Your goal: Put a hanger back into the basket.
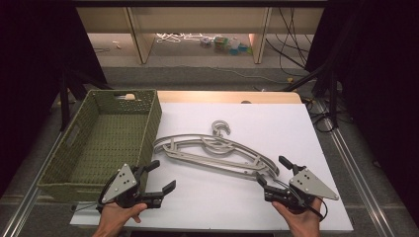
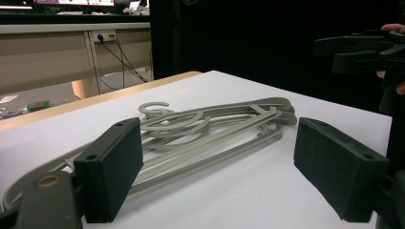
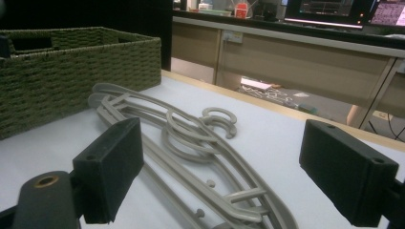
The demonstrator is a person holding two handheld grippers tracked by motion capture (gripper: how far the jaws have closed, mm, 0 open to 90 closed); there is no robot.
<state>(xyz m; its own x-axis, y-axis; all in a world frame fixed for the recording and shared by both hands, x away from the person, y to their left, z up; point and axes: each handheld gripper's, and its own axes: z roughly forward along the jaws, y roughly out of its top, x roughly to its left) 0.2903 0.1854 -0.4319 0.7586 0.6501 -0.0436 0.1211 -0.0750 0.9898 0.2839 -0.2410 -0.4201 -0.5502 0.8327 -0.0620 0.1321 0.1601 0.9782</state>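
A stack of grey plastic clothes hangers (image 1: pixel 212 153) lies flat in the middle of the white table top (image 1: pixel 276 123), hooks pointing to the far side. In the left gripper view the hangers (image 2: pixel 210 129) lie ahead of the jaws; the right gripper view has the hangers (image 3: pixel 191 152) running between and past the jaws. My left gripper (image 1: pixel 163 176) is open near the front edge, left of the hangers, with nothing between its pads. On the other side my right gripper (image 1: pixel 272 170) is open too, just off the hangers' right end, touching nothing.
A green woven basket (image 1: pixel 148 123) stands empty at the table's left side, close to the left gripper. It shows as the basket (image 3: pixel 71 67) at the left of the right gripper view. Beyond the table are wooden shelves, cables and dark curtains.
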